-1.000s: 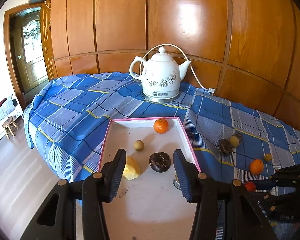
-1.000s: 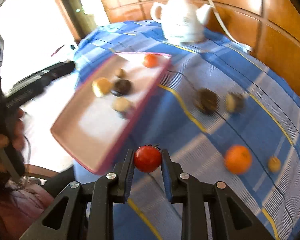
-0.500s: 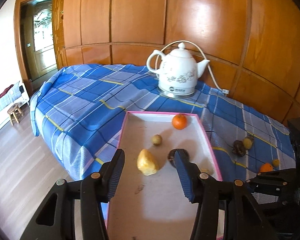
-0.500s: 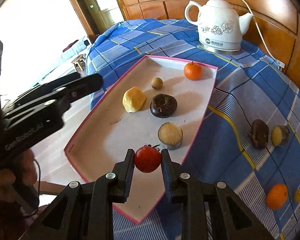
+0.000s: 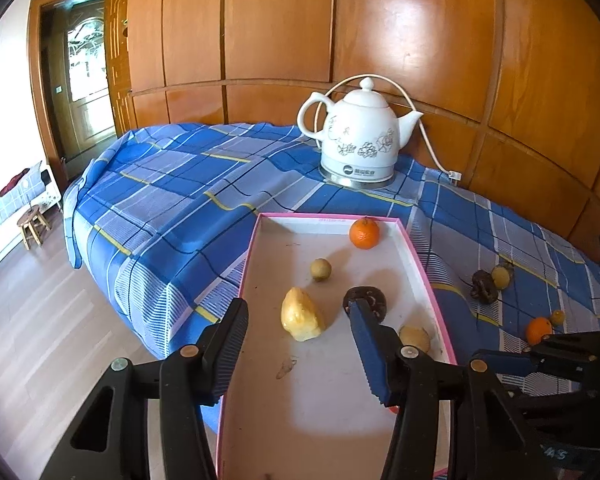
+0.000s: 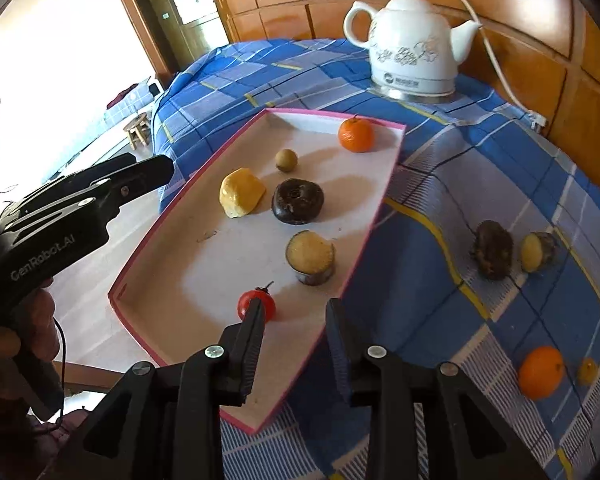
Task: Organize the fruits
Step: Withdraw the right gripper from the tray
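kettle (image 5: 360, 140): glossy ceramic; wall panels (image 5: 400, 32): varnished wood; tablecloth (image 5: 172, 200): woven cloth; tray (image 6: 204, 276): matt

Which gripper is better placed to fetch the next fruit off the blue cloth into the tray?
Right. The right gripper has just been opening, leaving the red tomato in the tray, with nothing between its jaws. The loose orange lies on its side. The left gripper hangs over the tray.

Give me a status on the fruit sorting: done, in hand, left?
Done: five pieces lie in the pink-rimmed tray. In hand: the right gripper has just been opening, the tomato beside its left finger in the tray. Left: four pieces on the cloth, including an orange.
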Demonstrator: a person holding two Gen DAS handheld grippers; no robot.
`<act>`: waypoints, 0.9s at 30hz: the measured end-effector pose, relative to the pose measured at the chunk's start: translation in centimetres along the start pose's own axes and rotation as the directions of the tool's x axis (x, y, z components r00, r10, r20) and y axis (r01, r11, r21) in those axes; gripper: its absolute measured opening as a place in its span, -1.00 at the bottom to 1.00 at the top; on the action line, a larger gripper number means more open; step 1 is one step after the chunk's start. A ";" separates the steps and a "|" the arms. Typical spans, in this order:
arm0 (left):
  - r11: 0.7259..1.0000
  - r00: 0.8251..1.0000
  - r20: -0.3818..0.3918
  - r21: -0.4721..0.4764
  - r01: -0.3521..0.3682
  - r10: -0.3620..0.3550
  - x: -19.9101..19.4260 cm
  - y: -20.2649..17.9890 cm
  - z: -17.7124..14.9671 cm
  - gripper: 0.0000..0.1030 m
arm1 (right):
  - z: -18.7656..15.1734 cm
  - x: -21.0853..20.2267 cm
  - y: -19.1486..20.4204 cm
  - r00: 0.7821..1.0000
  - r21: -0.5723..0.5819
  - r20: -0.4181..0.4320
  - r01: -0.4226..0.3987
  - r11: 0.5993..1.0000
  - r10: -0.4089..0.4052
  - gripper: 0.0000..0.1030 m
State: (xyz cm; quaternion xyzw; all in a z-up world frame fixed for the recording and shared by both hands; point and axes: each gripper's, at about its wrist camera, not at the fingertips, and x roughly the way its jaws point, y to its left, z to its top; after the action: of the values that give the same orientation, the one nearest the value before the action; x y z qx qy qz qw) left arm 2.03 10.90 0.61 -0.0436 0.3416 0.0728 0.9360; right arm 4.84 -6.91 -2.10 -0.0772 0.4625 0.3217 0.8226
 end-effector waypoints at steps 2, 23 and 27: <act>1.000 1.000 0.003 0.009 0.002 -0.002 -0.2 -0.3 0.1 0.06 | -0.3 -0.6 -0.4 1.000 0.005 0.010 0.018 1.000 -0.018 -0.38; 0.990 0.999 0.016 0.133 0.037 -0.039 -1.0 -4.0 -0.3 0.06 | -2.2 -6.0 -5.6 0.982 0.028 0.060 0.179 0.983 -0.181 -0.38; 0.986 0.999 0.016 0.160 0.045 -0.048 -1.1 -4.7 -0.4 0.06 | -2.6 -7.0 -7.0 0.975 0.036 0.061 0.212 0.977 -0.214 -0.38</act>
State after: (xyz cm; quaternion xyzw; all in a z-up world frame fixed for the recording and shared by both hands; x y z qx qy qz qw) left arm 1.69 6.08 1.14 0.0244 0.3357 0.0236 0.9414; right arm 4.70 -16.70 0.96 -0.1039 0.4294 0.2273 0.8679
